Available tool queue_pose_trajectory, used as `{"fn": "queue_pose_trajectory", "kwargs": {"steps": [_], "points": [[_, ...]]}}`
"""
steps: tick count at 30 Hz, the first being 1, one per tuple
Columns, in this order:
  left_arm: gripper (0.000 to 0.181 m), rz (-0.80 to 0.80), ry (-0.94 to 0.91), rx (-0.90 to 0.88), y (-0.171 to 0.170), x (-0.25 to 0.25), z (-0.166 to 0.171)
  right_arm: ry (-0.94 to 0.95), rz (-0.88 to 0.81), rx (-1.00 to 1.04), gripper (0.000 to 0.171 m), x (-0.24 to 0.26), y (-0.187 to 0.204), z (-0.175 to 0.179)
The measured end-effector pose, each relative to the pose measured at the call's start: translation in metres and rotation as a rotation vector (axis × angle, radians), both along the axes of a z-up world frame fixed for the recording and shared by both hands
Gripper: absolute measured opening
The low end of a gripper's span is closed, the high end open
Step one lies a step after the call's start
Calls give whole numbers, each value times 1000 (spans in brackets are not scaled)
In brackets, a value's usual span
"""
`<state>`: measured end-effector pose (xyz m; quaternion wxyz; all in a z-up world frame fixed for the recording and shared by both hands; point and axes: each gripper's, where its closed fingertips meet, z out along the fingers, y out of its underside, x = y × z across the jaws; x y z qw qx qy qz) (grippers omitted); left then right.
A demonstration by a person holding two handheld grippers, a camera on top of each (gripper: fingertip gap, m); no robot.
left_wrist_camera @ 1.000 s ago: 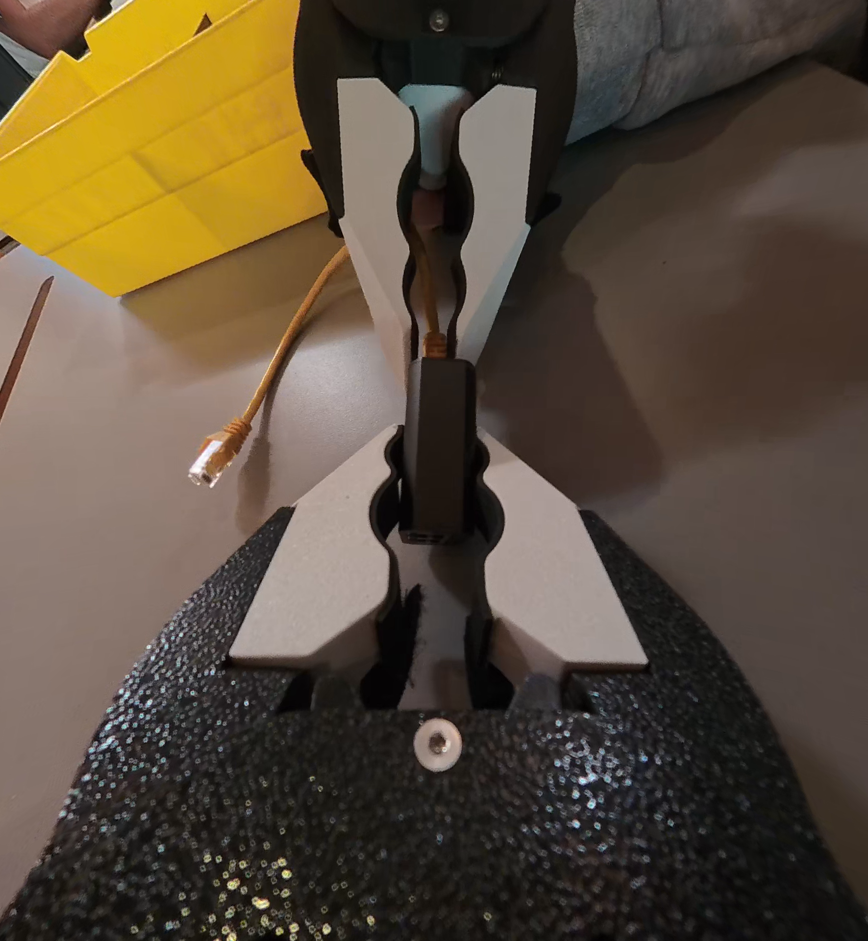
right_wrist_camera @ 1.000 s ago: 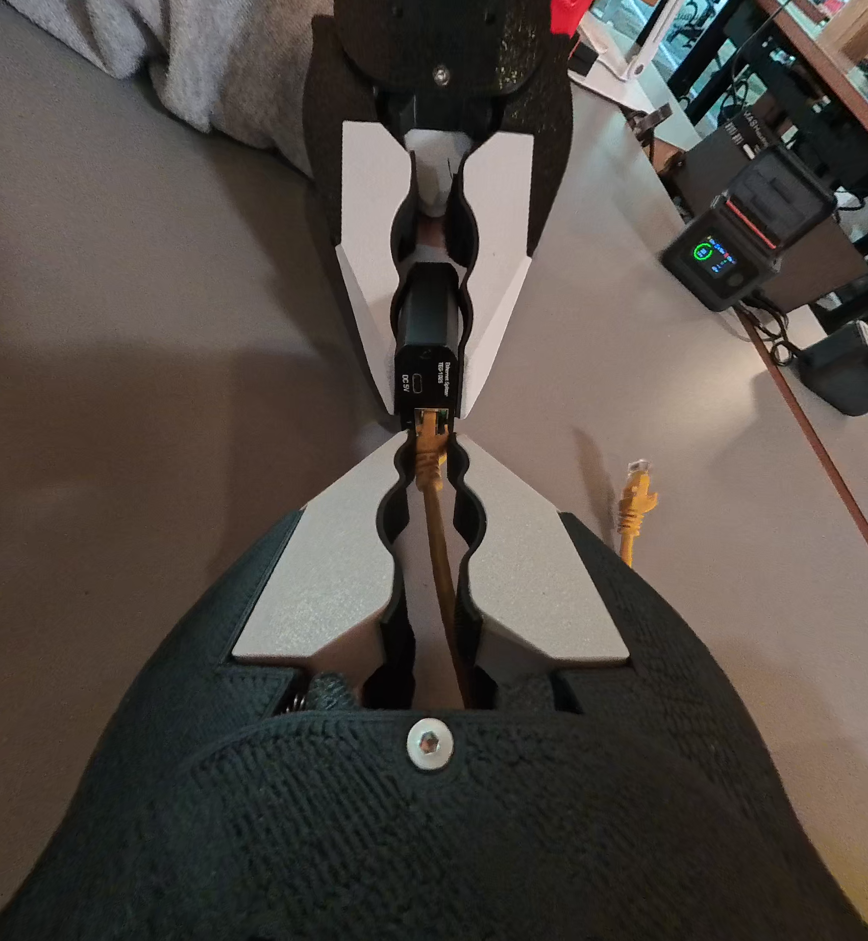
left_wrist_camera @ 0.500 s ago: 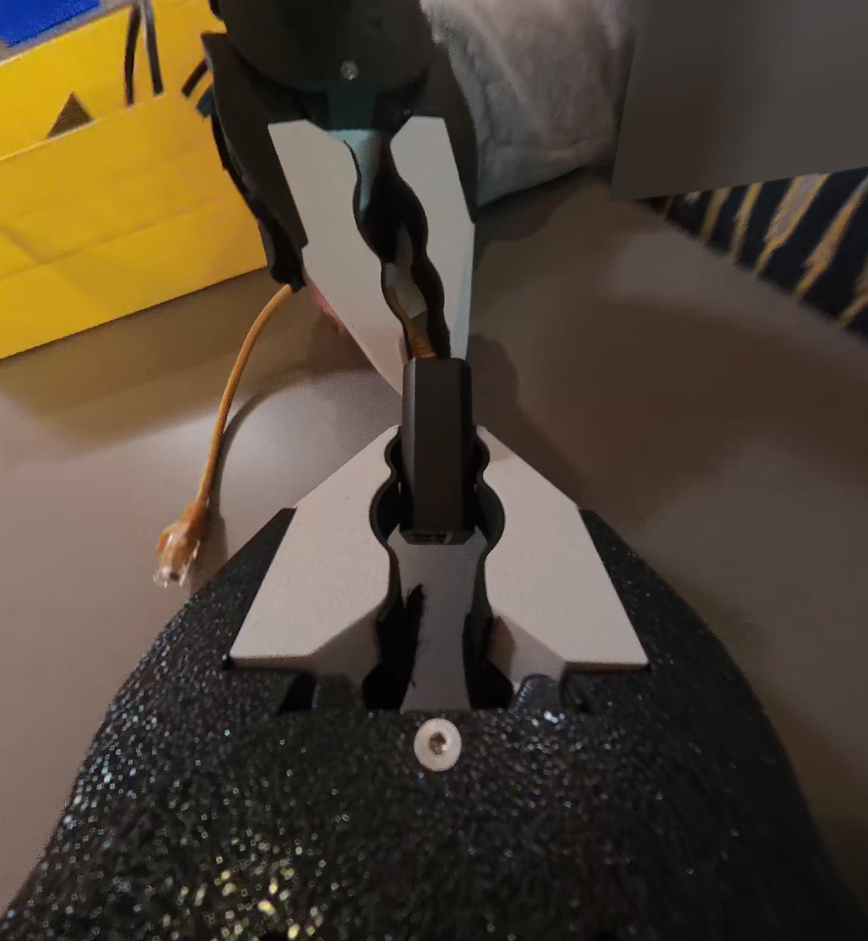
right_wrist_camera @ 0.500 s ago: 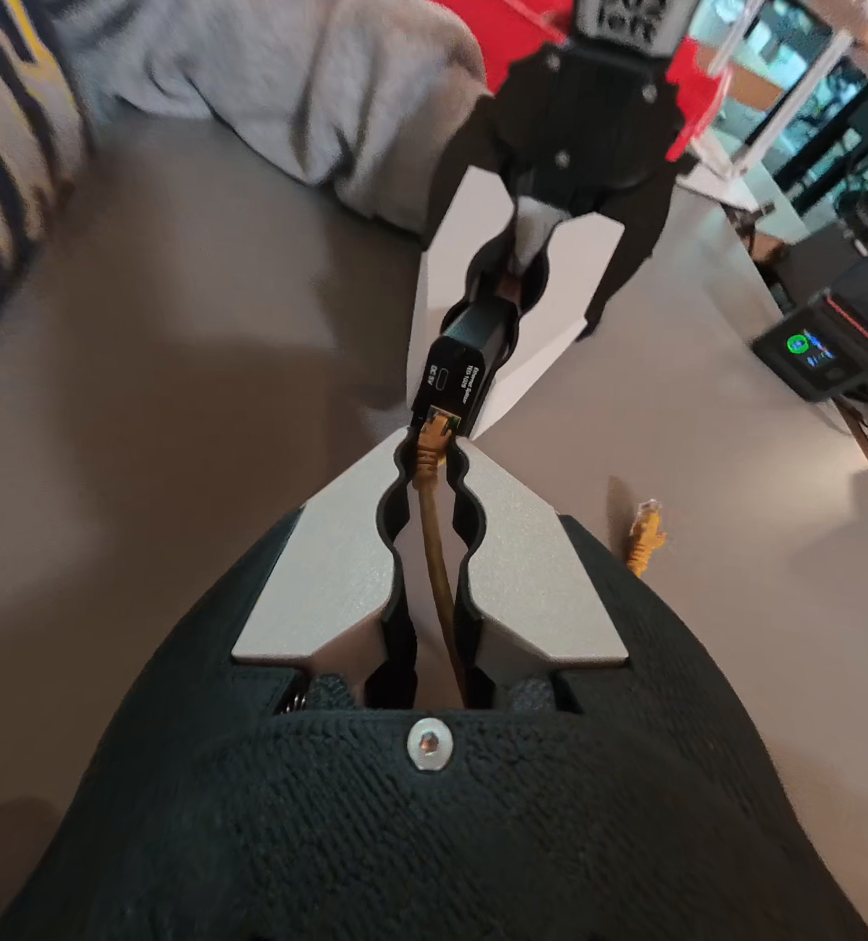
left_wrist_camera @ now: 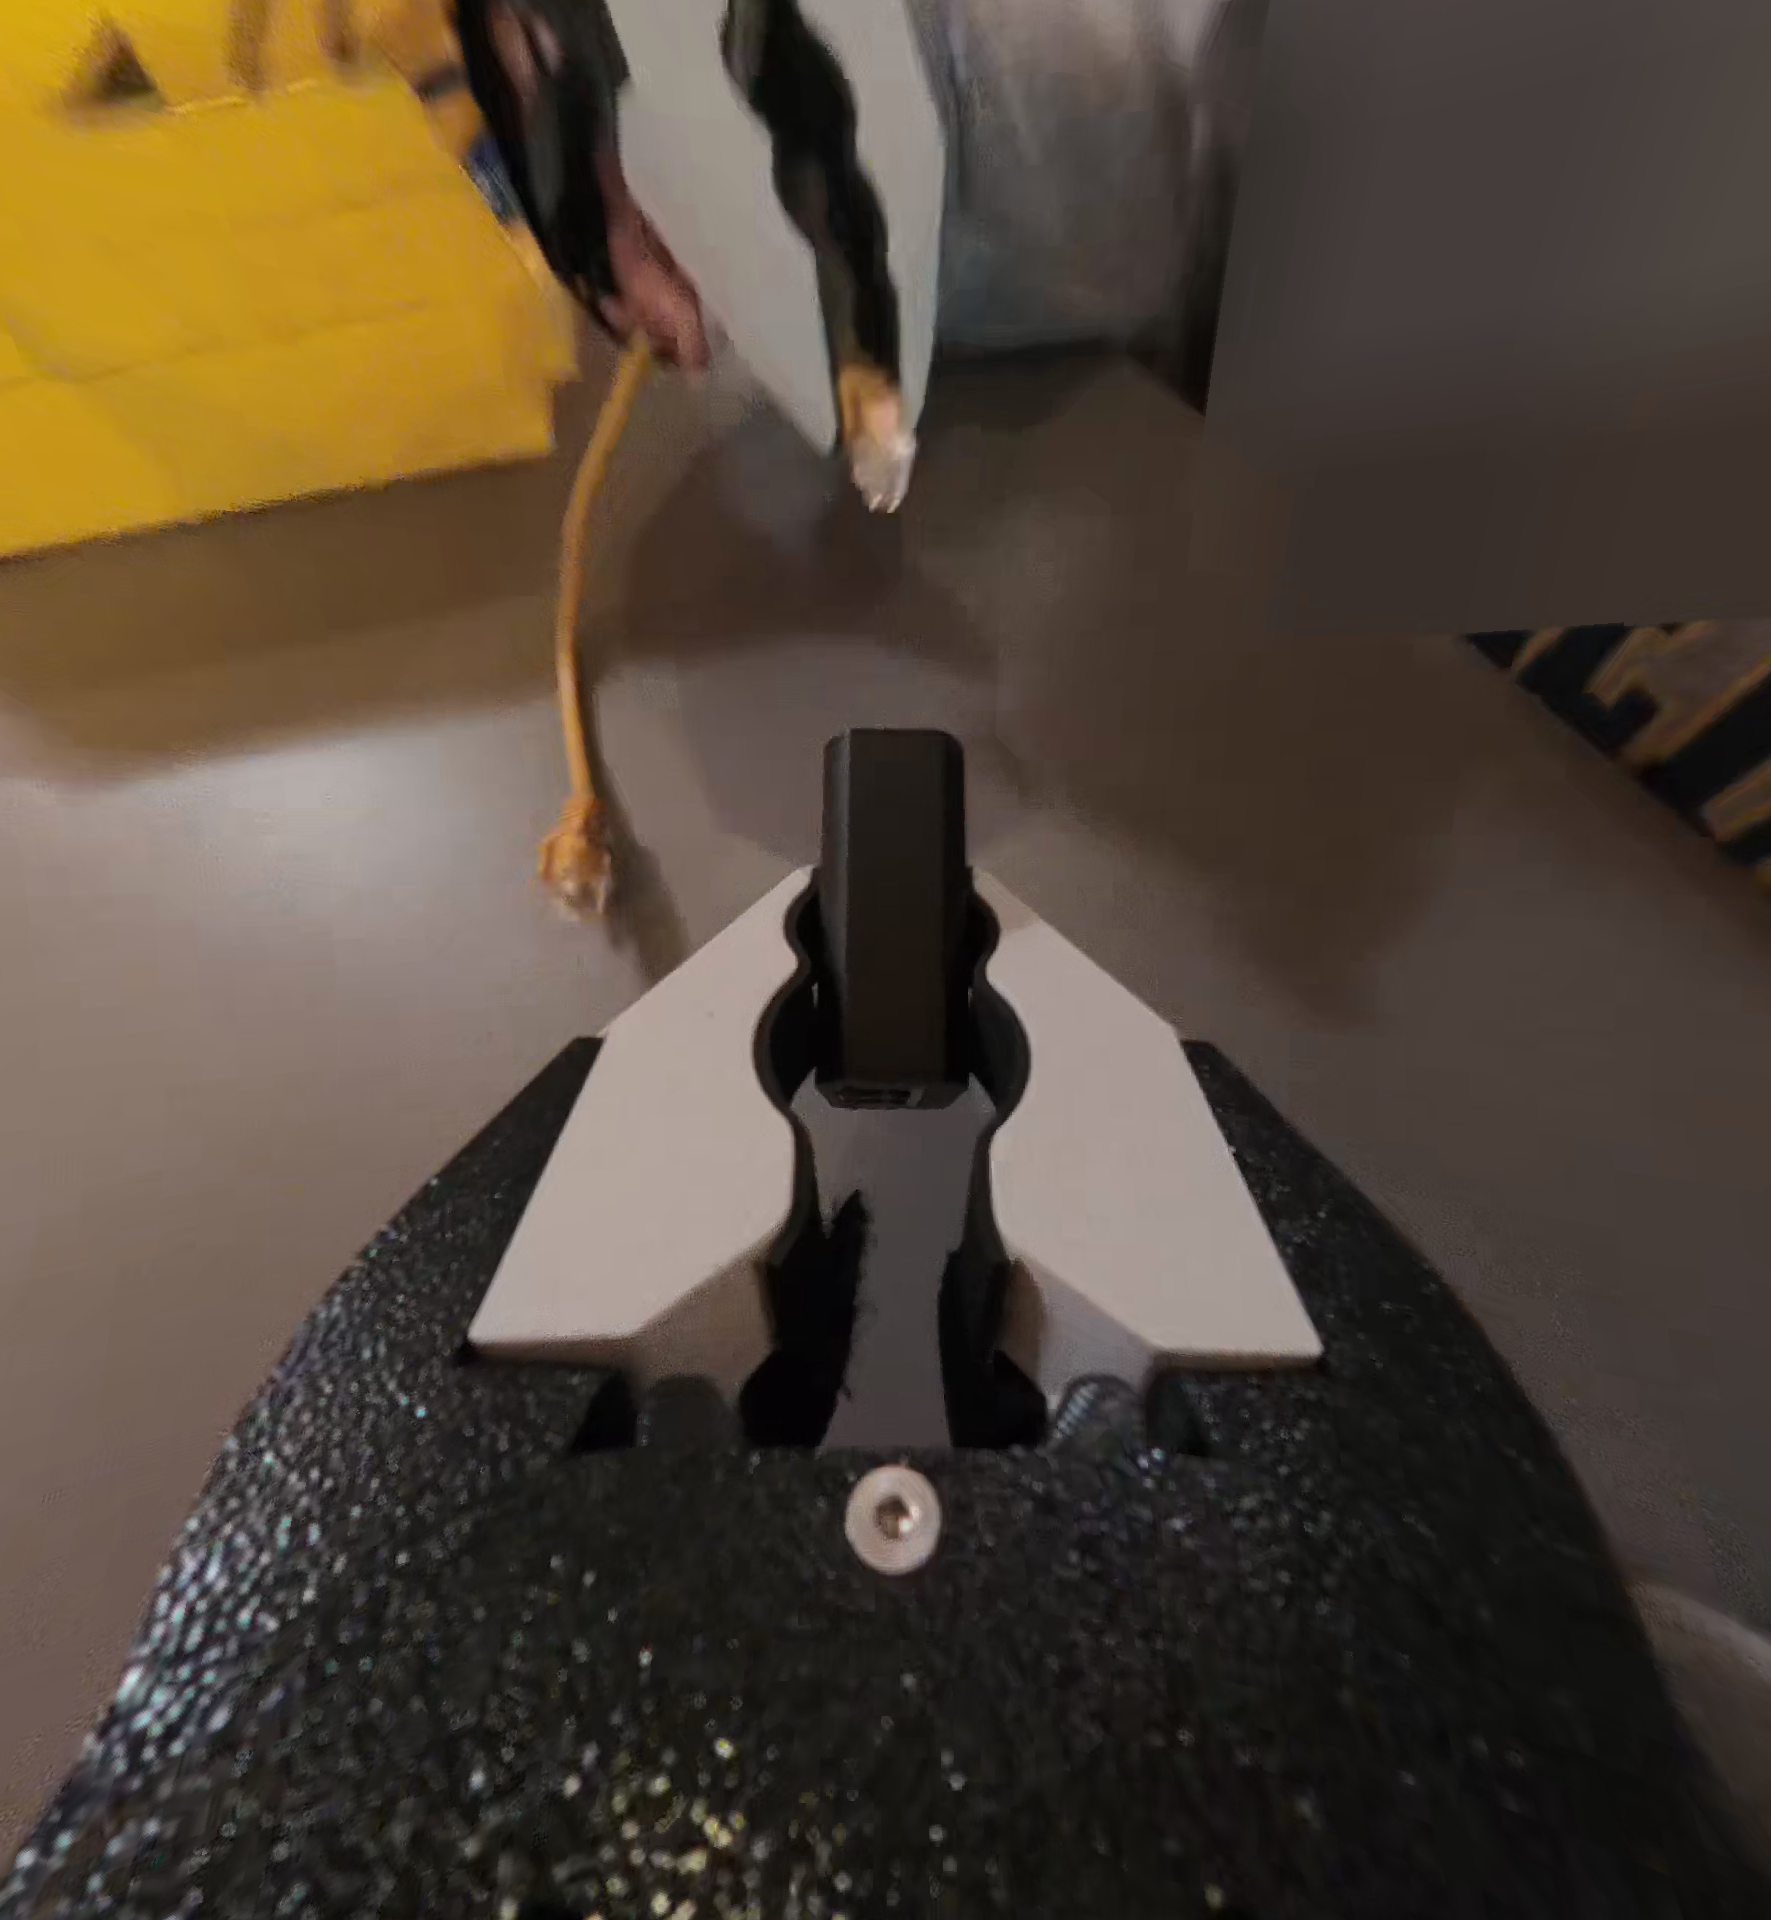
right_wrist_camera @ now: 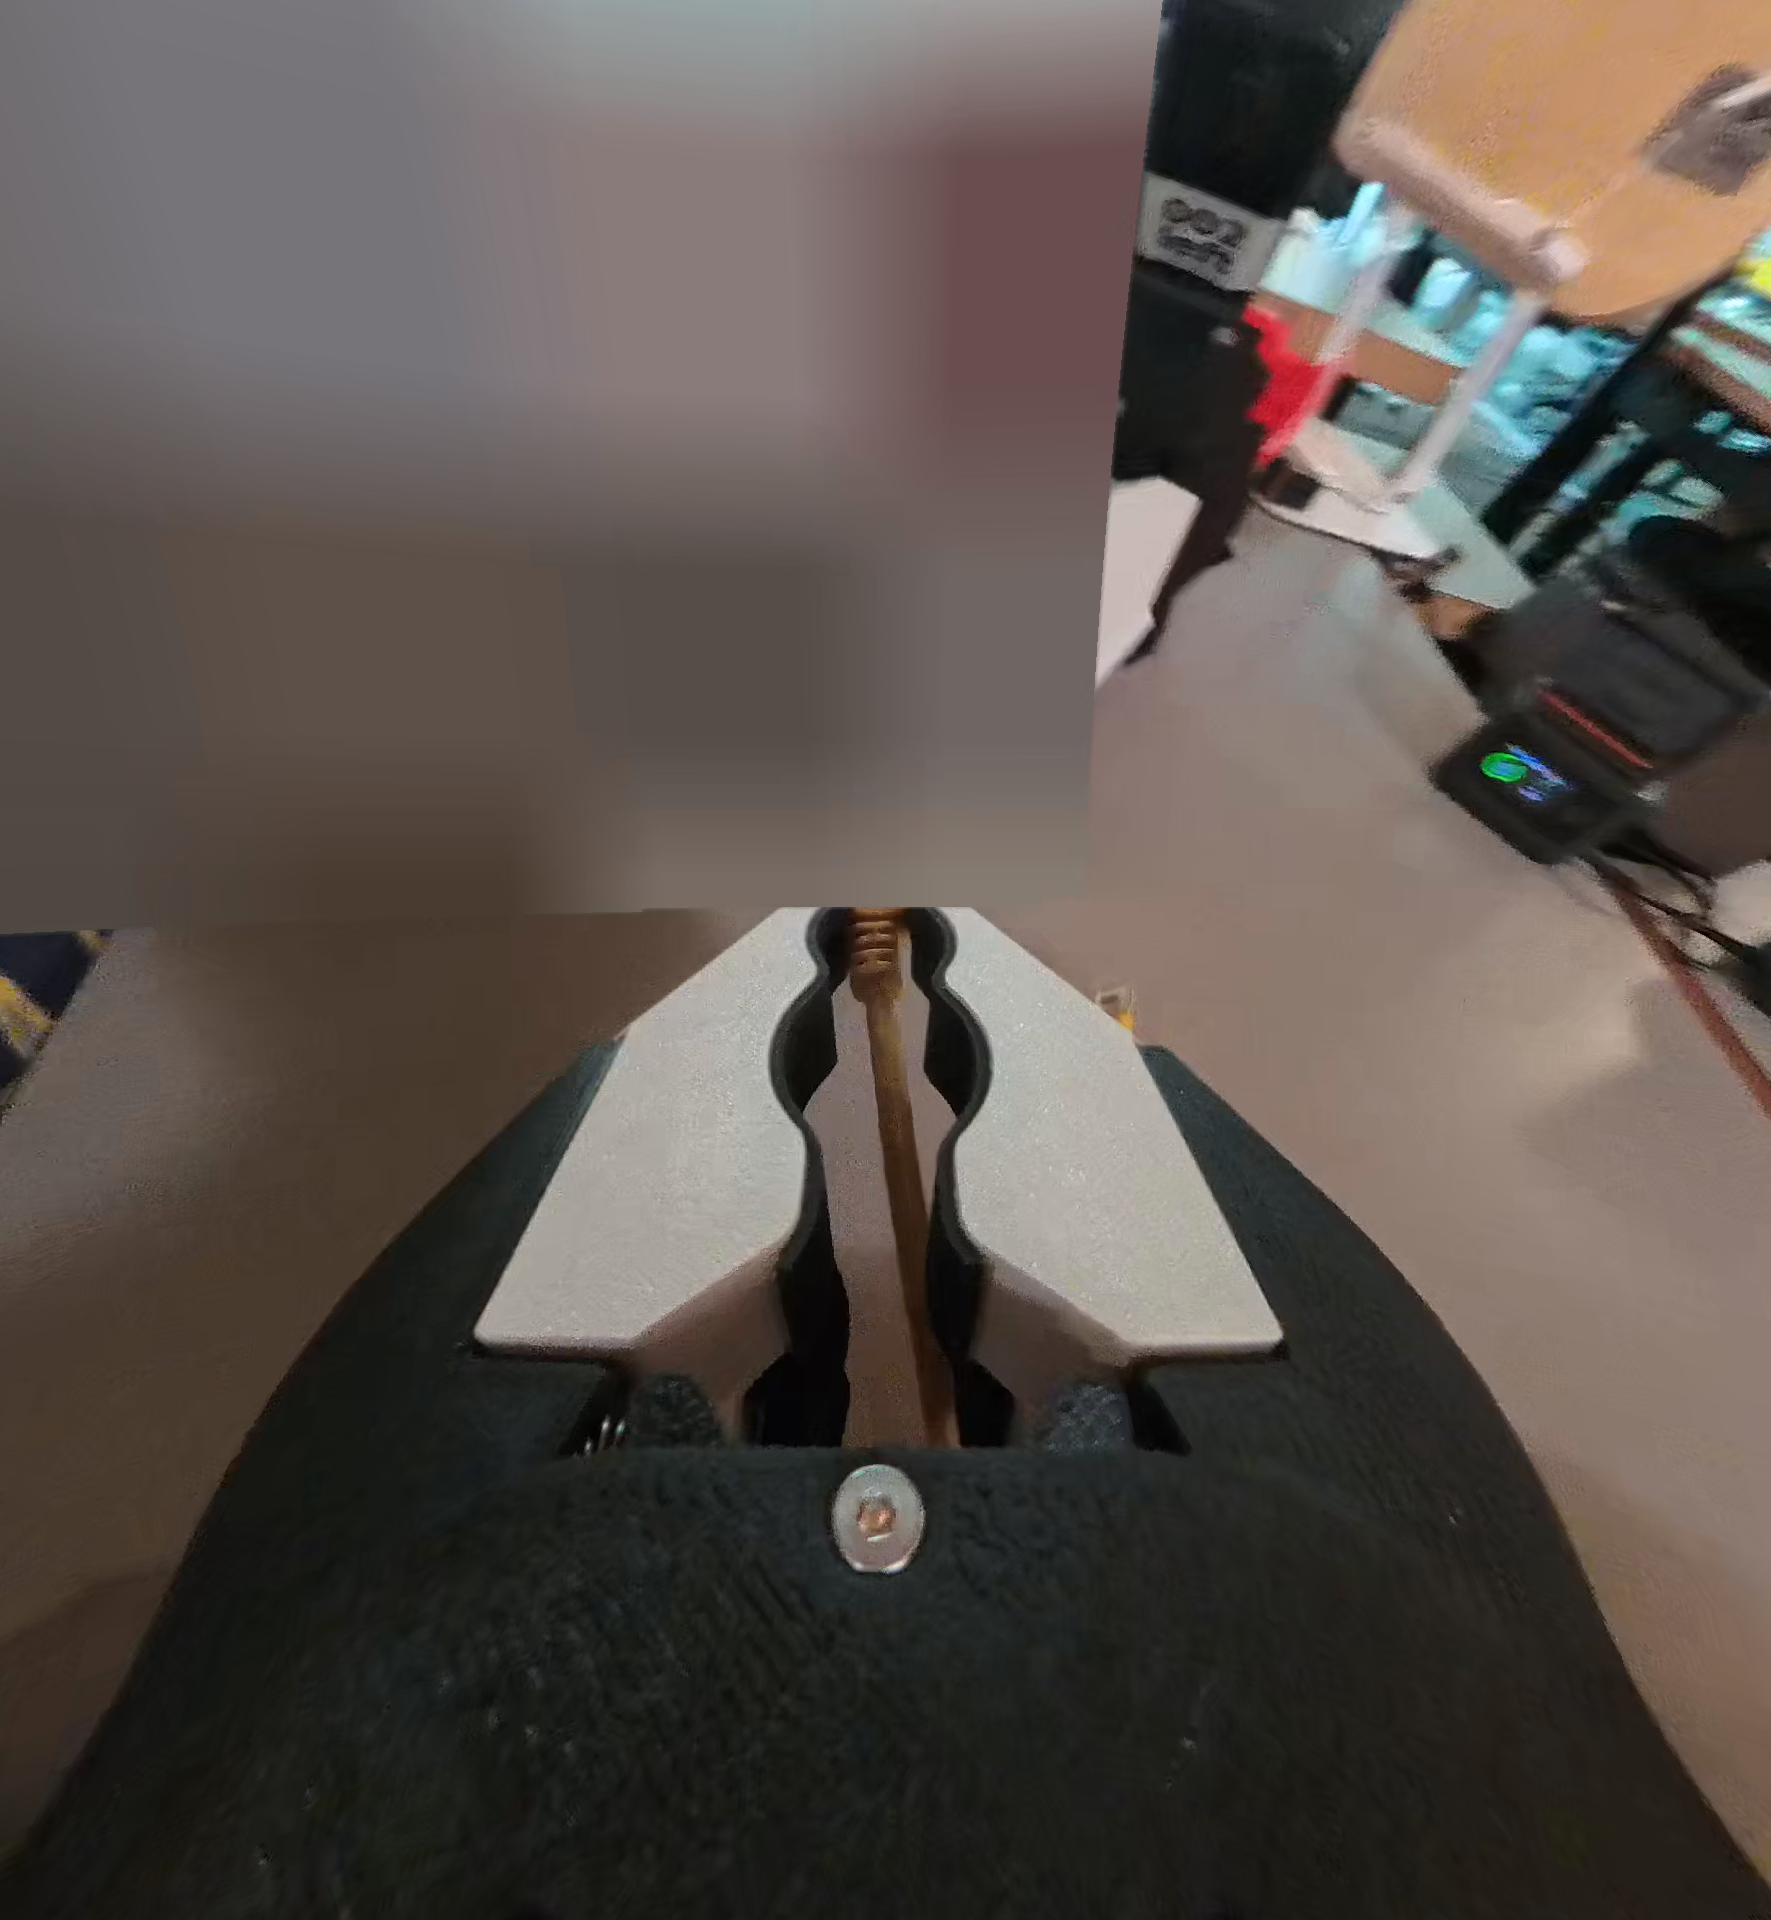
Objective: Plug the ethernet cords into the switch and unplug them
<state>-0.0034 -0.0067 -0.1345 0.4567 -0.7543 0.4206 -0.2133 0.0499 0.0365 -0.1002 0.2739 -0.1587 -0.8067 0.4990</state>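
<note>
Unplugged now, the orange ethernet cord's clear plug (left_wrist_camera: 876,457) hangs upper centre, clamped in the right tool (left_wrist_camera: 865,416); left tool (left_wrist_camera: 891,935) grips the small black rectangular switch (left_wrist_camera: 891,904), its long axis pointing toward the plug.

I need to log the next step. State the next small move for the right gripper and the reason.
Probably lower the orange cord to the table and let go. Its plug, pinched at the right gripper, hangs clear of the black switch, which the left gripper holds with nothing plugged in, so the unplugging looks done.
</note>
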Motion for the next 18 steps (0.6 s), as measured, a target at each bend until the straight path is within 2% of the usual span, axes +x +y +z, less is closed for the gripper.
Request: {"fn": "queue_pose_trajectory", "kwargs": {"steps": [2,4,8,10,13,18], "points": [[21,42,-78,94,10,-2,21,18,-43,-7,10,-7,8,3],[21,120,-61,203,28,-6,27,50,-77,-6,10,-14,8,3],[21,451,37,490,61,-44,32,224,-238,47,10,-29,28,18],[21,529,115,566,62,-58,35,334,-308,37,10,-31,35,42],[21,598,137,572,62,-73,31,484,-389,43,11,-23,44,87],[21,592,123,536,62,-73,26,640,-417,108,10,8,57,175]]}}
